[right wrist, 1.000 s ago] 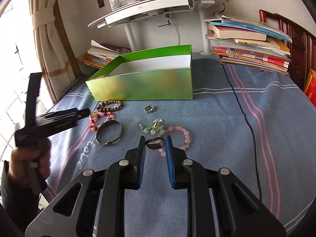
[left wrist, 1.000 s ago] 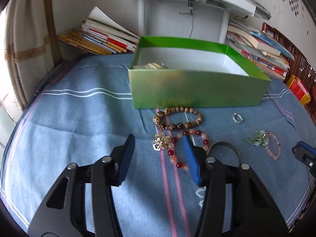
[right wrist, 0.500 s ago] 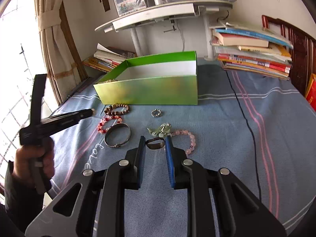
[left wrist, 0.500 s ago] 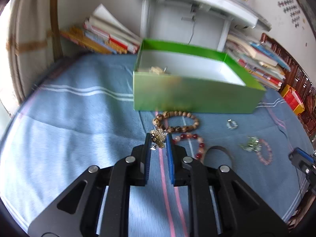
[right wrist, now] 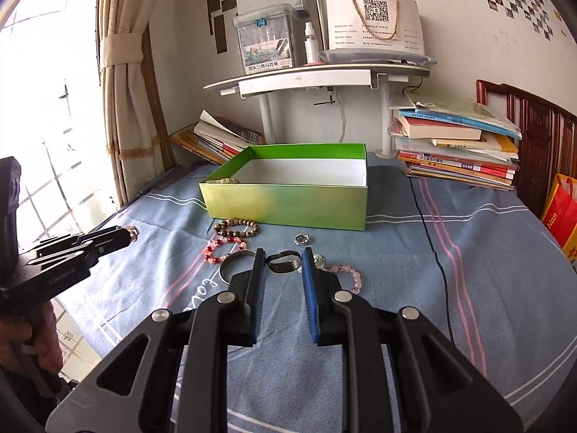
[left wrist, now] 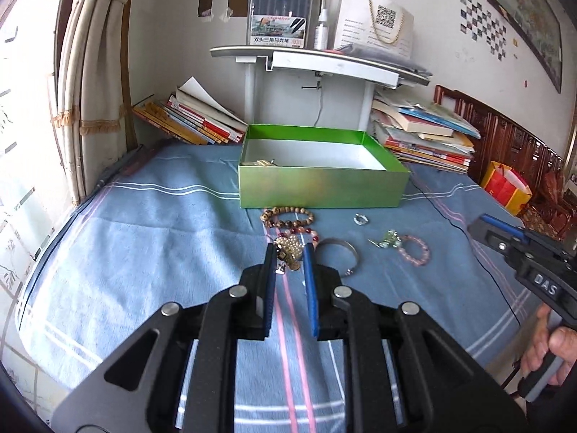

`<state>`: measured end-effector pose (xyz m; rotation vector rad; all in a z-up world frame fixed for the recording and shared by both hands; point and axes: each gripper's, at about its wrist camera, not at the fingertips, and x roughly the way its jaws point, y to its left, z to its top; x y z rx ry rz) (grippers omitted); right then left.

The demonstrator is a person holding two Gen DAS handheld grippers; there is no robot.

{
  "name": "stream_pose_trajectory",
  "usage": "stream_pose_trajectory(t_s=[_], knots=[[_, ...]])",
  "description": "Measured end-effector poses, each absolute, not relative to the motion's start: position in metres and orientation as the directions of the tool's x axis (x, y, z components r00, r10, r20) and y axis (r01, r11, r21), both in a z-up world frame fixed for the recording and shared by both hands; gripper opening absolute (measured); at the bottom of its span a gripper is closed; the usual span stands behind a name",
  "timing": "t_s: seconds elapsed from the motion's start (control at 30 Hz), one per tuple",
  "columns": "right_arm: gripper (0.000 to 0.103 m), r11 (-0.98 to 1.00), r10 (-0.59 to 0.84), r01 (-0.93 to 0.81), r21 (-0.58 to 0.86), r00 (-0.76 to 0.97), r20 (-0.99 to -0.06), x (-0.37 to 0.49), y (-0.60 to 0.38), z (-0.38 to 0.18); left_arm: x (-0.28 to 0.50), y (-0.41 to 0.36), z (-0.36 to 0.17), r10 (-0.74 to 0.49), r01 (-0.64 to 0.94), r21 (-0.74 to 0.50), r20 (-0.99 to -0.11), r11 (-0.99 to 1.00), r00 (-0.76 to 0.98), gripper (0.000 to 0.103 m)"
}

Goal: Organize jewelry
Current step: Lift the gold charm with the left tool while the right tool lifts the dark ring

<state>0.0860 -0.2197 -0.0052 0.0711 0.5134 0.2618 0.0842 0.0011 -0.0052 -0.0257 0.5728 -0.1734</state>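
Brooch (left wrist: 288, 252) sits pinched in your left gripper (left wrist: 287, 258) and ring (right wrist: 283, 262) in your right gripper (right wrist: 282, 263), jaws nearly closed, both lifted off blue cloth (left wrist: 151, 238) because green box (left wrist: 321, 184) ahead collects them.

A gold pearl brooch (left wrist: 289, 252) and dark ring (right wrist: 284, 262) hang clamped above bracelets (left wrist: 288, 216) by the green box (left wrist: 321, 187).

- Right gripper (left wrist: 483, 224), body seen from the left wrist view: white letters "DAS".
- Red shopping bag (right wrist: 560, 216) at the right edge: "Nan" in pale letters.
- Blue cloth (right wrist: 414, 288) over the table: cursive "love", partly hidden.
- Clear plastic case (right wrist: 267, 39) on the shelf: label with Chinese characters and a number, too small to read surely.
- White paper bag (right wrist: 375, 21) on the shelf: QR code; small print below illegible.
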Motion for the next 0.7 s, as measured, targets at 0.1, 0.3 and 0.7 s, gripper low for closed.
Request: stream_pose_trajectory(t_s=[0.1,0.3,0.7], knots=[[0.02,0.965,0.26,-0.226,0.129,0.839,-0.477,0.085,-0.219,-0.005,0.076,-0.001,-0.003,-0.18,0.17,-0.067,-0.534,0.983,0.826,0.015],[0.02,0.968,0.251,-0.216,0.129,0.845,-0.471,0.079,-0.22,-0.003,0.07,-0.003,-0.002,-0.193,0.186,-0.066,-0.534,0.98,0.823,0.015],[0.02,0.969,0.247,-0.213,0.125,0.847,-0.47,0.073,-0.219,-0.001,0.069,-0.004,-0.002,-0.199,0.195,-0.065,-0.542,0.979,0.816,0.015]])
